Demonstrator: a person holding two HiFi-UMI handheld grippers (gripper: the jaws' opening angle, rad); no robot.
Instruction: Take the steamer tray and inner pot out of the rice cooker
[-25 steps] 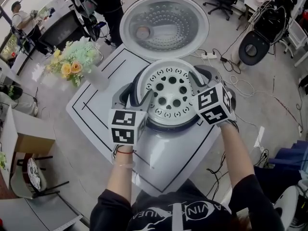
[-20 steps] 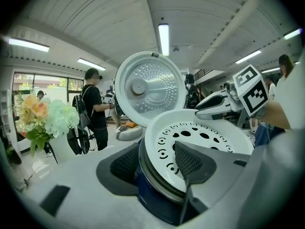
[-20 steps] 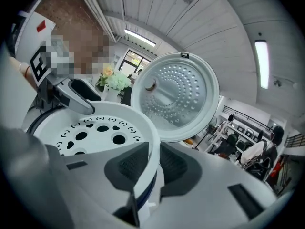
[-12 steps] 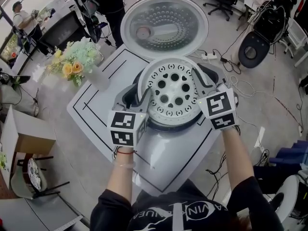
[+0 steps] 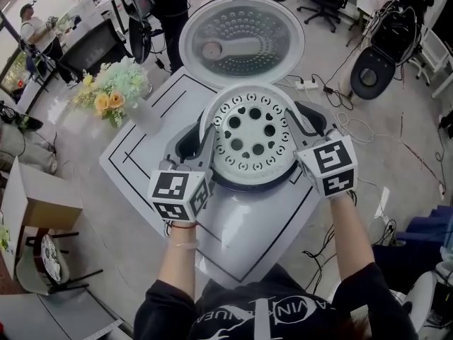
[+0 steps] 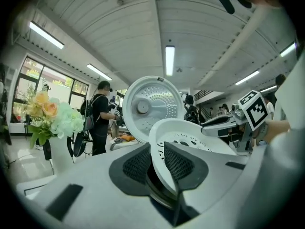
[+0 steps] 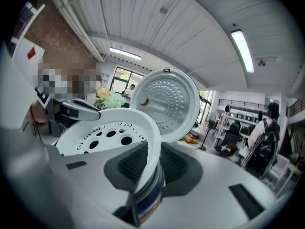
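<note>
The white steamer tray (image 5: 255, 137) with round holes hangs tilted just above the open rice cooker (image 5: 244, 214). My left gripper (image 5: 202, 153) holds the tray's left rim; its jaws have just been closing, and the rim (image 6: 159, 149) sits pinched between the mesh pads of my left gripper (image 6: 158, 162). My right gripper (image 5: 300, 137) is shut on the right rim, seen in the right gripper view as the tray (image 7: 112, 128) between the pads of that gripper (image 7: 151, 162). Under the rim shows the dark edge of the inner pot (image 7: 151, 194), still in the cooker. The lid (image 5: 242, 40) stands open behind.
The cooker stands on a white table (image 5: 145, 144) with black lines. A vase of flowers (image 5: 112, 91) is at its far left corner. A cardboard box (image 5: 35, 197) is at the left, cables and a power strip (image 5: 309, 82) lie on the floor at the right, and a person (image 6: 101, 116) stands beyond.
The steamer tray has come up out of the cooker and tilted. My left gripper's jaws have closed on its rim. Both hands have risen a little.
</note>
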